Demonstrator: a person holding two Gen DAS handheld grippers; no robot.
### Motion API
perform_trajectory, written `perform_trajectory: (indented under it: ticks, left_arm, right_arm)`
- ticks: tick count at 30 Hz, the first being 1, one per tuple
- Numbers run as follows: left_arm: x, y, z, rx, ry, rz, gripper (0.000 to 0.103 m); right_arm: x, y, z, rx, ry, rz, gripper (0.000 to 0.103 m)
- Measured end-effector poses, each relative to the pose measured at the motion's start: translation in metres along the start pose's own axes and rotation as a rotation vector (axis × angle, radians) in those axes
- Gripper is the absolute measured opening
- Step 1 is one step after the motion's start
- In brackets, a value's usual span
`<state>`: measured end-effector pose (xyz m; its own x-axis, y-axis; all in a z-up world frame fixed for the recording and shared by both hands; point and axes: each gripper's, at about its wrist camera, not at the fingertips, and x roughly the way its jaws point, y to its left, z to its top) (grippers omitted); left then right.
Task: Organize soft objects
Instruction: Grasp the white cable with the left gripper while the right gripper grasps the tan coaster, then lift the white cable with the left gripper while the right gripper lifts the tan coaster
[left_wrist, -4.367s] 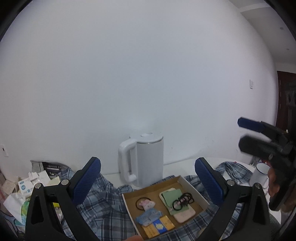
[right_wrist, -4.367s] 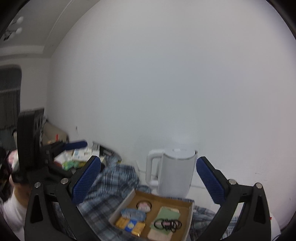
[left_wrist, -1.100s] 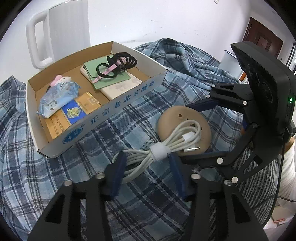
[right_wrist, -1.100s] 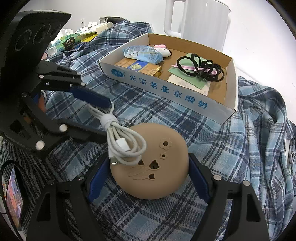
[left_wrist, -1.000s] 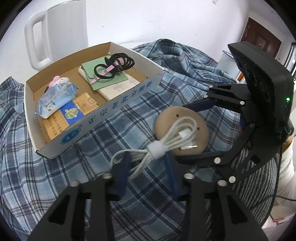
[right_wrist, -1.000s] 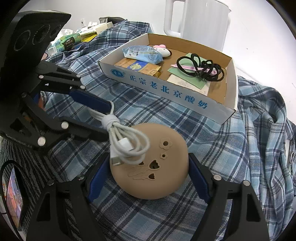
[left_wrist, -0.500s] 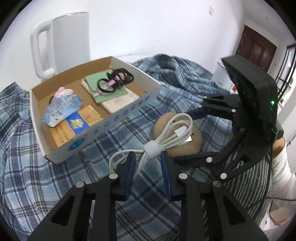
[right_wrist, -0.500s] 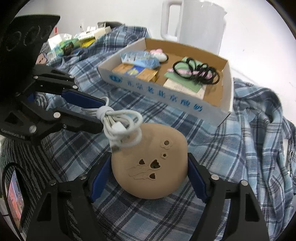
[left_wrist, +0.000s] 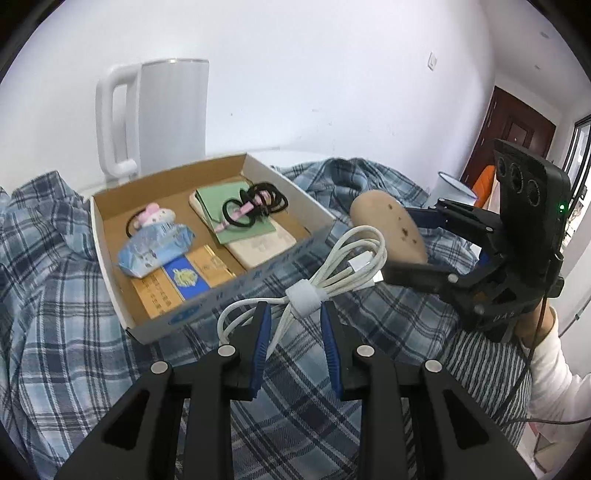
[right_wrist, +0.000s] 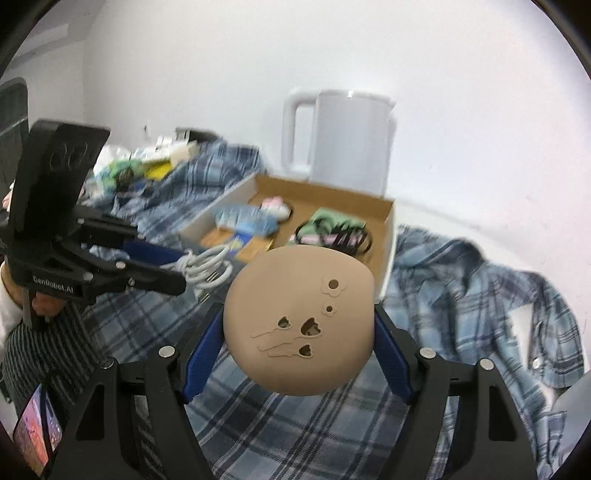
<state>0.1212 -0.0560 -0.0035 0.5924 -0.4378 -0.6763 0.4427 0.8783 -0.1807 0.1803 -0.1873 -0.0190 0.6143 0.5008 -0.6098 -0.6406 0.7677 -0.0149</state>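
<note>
- Plaid cloth (left_wrist: 55, 295) covers the desk; box (left_wrist: 110, 266) at 11 o'clock already holds small items.
- Left gripper (left_wrist: 295, 332) clamps the cable (left_wrist: 343, 266); right gripper (right_wrist: 299, 354) clamps the tan pouch (right_wrist: 299, 325), both unplaced.

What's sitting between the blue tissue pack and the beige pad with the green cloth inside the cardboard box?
In the left wrist view, bare cardboard floor separates the blue tissue pack from the beige pad; nearer the front wall, a gold and blue packet fills that gap.

Cardboard box (left_wrist: 110, 258) mostly filled: hair ties (left_wrist: 255, 206), tissue pack (left_wrist: 155, 251), cards. White kettle (left_wrist: 159, 118) blocks right behind its far wall. Plaid shirt (left_wrist: 48, 295) around box lies open; enamel mug (left_wrist: 452, 188) stands far right.
</note>
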Motion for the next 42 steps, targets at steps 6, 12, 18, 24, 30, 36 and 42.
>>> perform_trajectory:
  ticks: [6,12,18,24,30,36,42]
  left_arm:
    - [-0.015,-0.001,0.007,0.019,-0.055,0.053,0.029]
    - [-0.052,-0.004,0.028,0.022,-0.160,0.059,0.029]
    - [-0.107,-0.012,0.070,0.031,-0.298,0.094,0.029]
    - [-0.148,-0.010,0.107,0.030,-0.432,0.120,0.029]
    - [-0.166,-0.009,0.134,0.026,-0.512,0.158,0.029]
    - [-0.164,-0.009,0.151,0.018,-0.547,0.211,0.029]
    - [-0.157,-0.003,0.148,0.023,-0.561,0.250,0.029]
  right_arm:
    - [-0.024,-0.004,0.008,-0.005,-0.130,-0.060,0.075]
    - [-0.060,-0.008,0.032,0.011,-0.274,-0.110,0.075]
    - [-0.100,0.001,0.083,-0.030,-0.401,-0.134,0.076]
    - [-0.121,0.016,0.142,-0.090,-0.517,-0.151,0.076]
    - [-0.126,0.020,0.181,-0.060,-0.615,-0.116,0.076]
    - [-0.131,0.027,0.207,-0.044,-0.665,-0.105,0.076]
    - [-0.139,0.032,0.214,-0.024,-0.726,-0.086,0.076]
